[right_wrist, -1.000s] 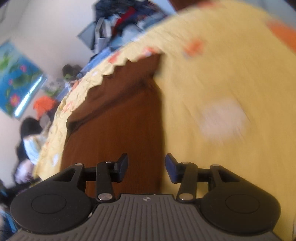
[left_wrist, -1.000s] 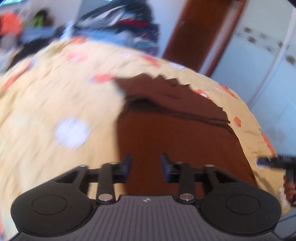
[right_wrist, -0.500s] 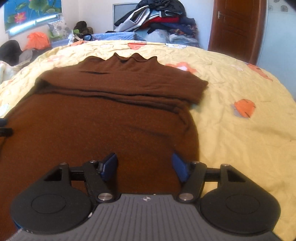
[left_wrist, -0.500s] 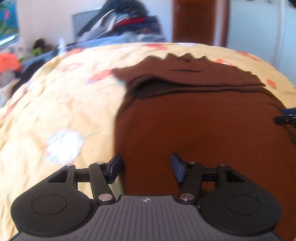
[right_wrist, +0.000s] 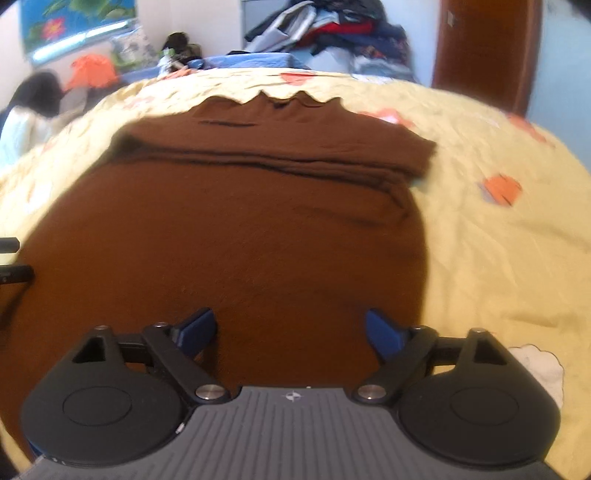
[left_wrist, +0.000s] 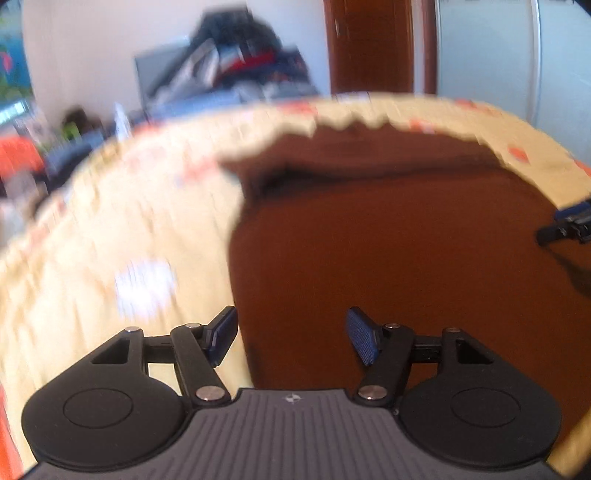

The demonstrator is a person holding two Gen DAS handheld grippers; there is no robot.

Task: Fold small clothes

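Note:
A brown knit garment (right_wrist: 240, 229) lies flat on the yellow bedspread (right_wrist: 498, 258), its far part folded over into a band (right_wrist: 280, 147). It also shows in the left wrist view (left_wrist: 388, 251), which is blurred. My left gripper (left_wrist: 291, 336) is open and empty over the garment's near left edge. My right gripper (right_wrist: 290, 332) is open wide and empty over the garment's near edge, toward its right side. The right gripper's tip shows at the right of the left wrist view (left_wrist: 569, 221). The left gripper's tip shows at the left of the right wrist view (right_wrist: 11, 258).
A heap of clothes (right_wrist: 332, 33) is piled beyond the bed's far edge. A brown door (right_wrist: 484, 51) stands at the back right. Clutter and an orange item (right_wrist: 92, 70) lie at the back left. The bedspread has orange and white patches (right_wrist: 502, 188).
Both grippers have opened wider. The views swung from tilted to roughly level and closed in on the garment's near edge.

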